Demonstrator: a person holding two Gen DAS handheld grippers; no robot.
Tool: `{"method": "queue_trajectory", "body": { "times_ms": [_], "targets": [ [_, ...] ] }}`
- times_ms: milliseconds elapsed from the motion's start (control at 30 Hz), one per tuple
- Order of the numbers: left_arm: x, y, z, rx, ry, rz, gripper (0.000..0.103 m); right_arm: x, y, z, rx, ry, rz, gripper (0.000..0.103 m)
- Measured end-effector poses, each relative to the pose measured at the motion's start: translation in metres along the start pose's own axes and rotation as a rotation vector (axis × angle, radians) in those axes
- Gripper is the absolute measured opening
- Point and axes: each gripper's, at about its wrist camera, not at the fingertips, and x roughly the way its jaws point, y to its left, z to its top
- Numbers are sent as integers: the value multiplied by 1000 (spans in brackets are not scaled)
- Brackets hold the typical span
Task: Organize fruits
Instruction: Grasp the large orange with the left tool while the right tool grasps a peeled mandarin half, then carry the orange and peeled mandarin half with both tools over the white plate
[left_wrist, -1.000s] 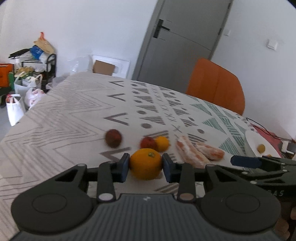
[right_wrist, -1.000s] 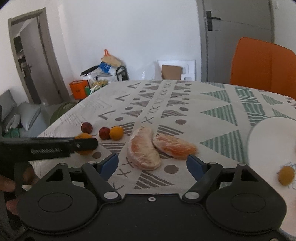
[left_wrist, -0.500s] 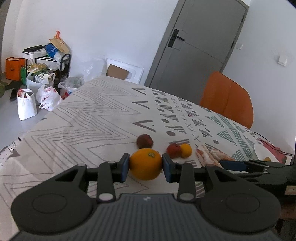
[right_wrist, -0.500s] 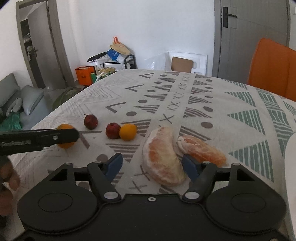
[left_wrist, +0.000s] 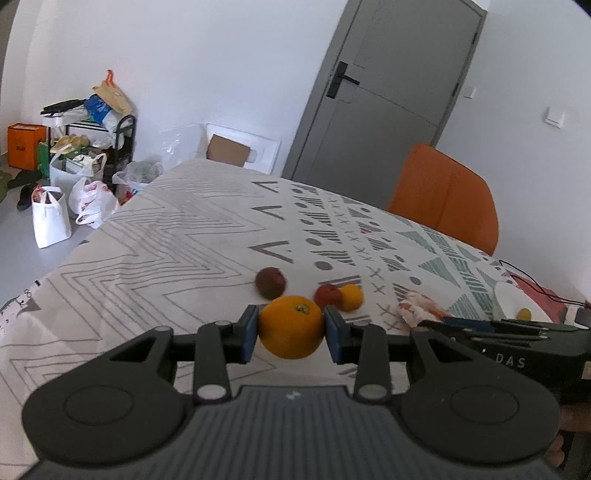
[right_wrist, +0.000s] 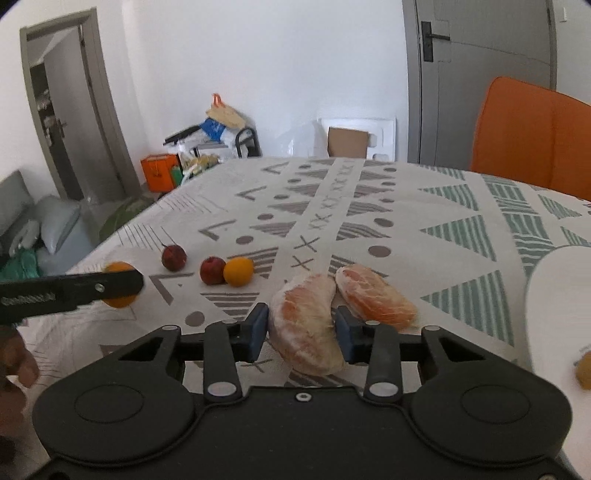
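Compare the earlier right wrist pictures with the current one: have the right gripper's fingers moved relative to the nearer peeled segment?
Yes. The right gripper has its fingers closing in from either side of the nearer peeled segment, now against its sides; the farther segment lies untouched.

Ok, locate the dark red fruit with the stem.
Right wrist view: the dark red fruit lies on the tablecloth, left of the red fruit and small orange fruit.

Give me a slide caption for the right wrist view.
Right tongs closing around a peeled citrus segment on the patterned tablecloth, second segment beside it.
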Motion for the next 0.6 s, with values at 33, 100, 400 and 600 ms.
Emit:
{"method": "queue_trajectory", "body": {
  "times_ms": [33,100,400,600],
  "targets": [
    [0,-3,0,4,0,-5,37,-2,0,0,0,-4,-1,36],
    [-1,-8,0,14,-1,-16,36,-7,-2,-1,9,-4,5,36],
    [-1,-13,-4,29,10,-20,37,-7,1,-13,8,46,33,38],
    [1,-5,-3,15,8,-13,37,4,5,-13,2,55,29,45]
  ]
}}
